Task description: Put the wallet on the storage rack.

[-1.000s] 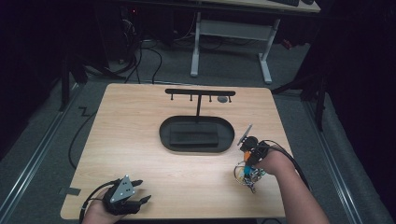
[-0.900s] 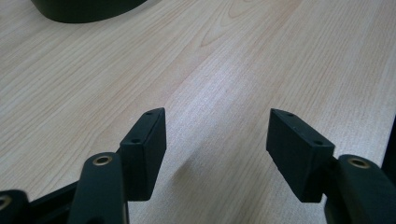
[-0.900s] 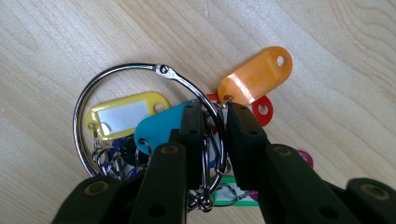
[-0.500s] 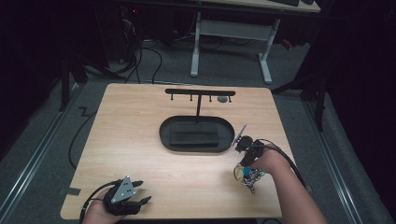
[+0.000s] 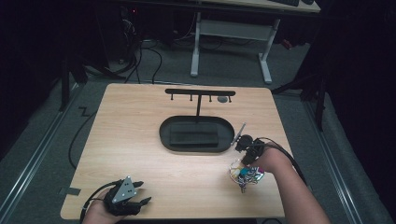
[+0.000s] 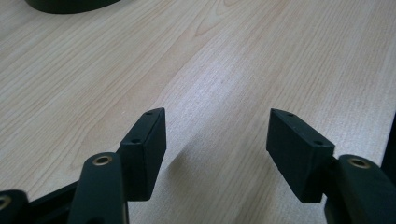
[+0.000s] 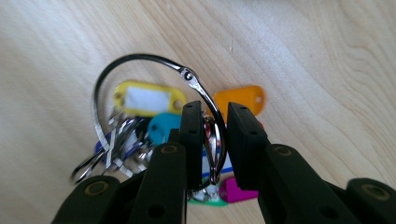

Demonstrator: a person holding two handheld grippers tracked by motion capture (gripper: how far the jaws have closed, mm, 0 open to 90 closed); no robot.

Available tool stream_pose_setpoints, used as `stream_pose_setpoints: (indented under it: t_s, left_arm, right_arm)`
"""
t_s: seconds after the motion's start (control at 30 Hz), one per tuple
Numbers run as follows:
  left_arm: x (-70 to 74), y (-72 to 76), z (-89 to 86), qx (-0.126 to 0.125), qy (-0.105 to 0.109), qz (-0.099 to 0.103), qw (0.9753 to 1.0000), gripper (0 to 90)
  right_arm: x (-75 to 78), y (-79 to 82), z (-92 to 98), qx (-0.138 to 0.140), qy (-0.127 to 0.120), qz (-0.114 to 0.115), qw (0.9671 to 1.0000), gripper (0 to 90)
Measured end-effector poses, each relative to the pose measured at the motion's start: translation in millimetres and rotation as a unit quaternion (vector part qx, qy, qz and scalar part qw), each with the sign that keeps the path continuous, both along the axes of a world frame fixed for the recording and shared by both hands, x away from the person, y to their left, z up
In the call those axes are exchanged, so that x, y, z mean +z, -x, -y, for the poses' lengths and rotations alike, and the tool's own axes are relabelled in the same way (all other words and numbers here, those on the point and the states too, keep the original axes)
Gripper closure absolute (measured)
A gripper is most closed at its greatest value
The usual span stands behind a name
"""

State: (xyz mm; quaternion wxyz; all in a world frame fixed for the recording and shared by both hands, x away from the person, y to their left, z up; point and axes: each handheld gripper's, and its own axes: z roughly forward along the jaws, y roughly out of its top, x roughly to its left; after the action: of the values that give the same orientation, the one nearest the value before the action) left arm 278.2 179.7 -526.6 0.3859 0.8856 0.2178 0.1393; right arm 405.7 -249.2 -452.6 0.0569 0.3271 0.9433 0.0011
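Your right gripper (image 7: 215, 135) pinches the key ring (image 7: 140, 63) at lower centre of its view; your left gripper (image 6: 217, 149) hangs open over the table (image 6: 233, 60).

A light wooden table (image 5: 140, 140) carries everything. On its middle, slightly toward the far edge, sits a black oval tray (image 5: 196, 135) that holds a dark rectangular pad; a thin post rises from the tray's far side to a black crossbar with small hooks. Near the right edge, on the near side of the tray, a bunch of keys (image 5: 245, 175) with coloured tags on a large metal ring lies on the wood.
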Motion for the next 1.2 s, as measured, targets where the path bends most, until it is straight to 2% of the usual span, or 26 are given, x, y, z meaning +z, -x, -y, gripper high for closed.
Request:
stream_pose_setpoints:
  t_s: [0.1,0.33,0.47,0.57,0.77,0.83,0.87,1.13,1.2]
  left_arm:
    - [-0.2,0.1,1.2,-0.001,0.002,0.001,1.0000,38.4]
    - [-0.3,0.0,2.1,-0.004,0.000,-0.002,1.0000,38.4]
    - [-1.1,-0.3,2.4,-0.006,-0.003,-0.003,1.0000,38.4]
    - [-1.2,-0.3,2.5,-0.008,-0.004,-0.003,1.0000,38.4]
    - [-1.9,0.3,2.8,-0.010,-0.007,-0.005,0.9999,38.4]
    - [-2.3,0.6,3.0,-0.010,-0.008,-0.004,0.9999,38.4]
    - [-2.4,0.6,3.0,-0.010,-0.009,-0.004,0.9999,38.4]
    - [-3.1,0.7,2.4,-0.011,-0.012,-0.004,0.9999,38.4]
    - [-3.2,0.7,2.2,-0.011,-0.012,-0.005,0.9998,38.4]
  right_arm:
    - [13.3,4.4,-0.2,-0.001,-0.007,0.013,0.9999,77.6]
    - [34.3,13.2,-0.3,-0.006,-0.018,0.027,0.9995,78.0]
    - [42.9,15.8,-0.3,-0.009,-0.020,0.031,0.9993,78.0]
    - [43.6,17.0,-1.6,-0.010,-0.019,0.028,0.9994,78.0]
    - [16.4,17.7,-11.8,-0.003,-0.023,0.006,0.9997,78.0]
    - [8.5,16.6,-14.7,-0.001,-0.018,0.000,0.9998,78.2]
    - [3.3,15.9,-16.9,0.005,-0.009,-0.003,0.9999,78.3]
    - [-14.6,9.1,-22.1,0.005,0.000,-0.025,0.9997,78.0]
    - [-18.1,7.7,-22.7,0.001,-0.005,-0.029,0.9996,76.9]
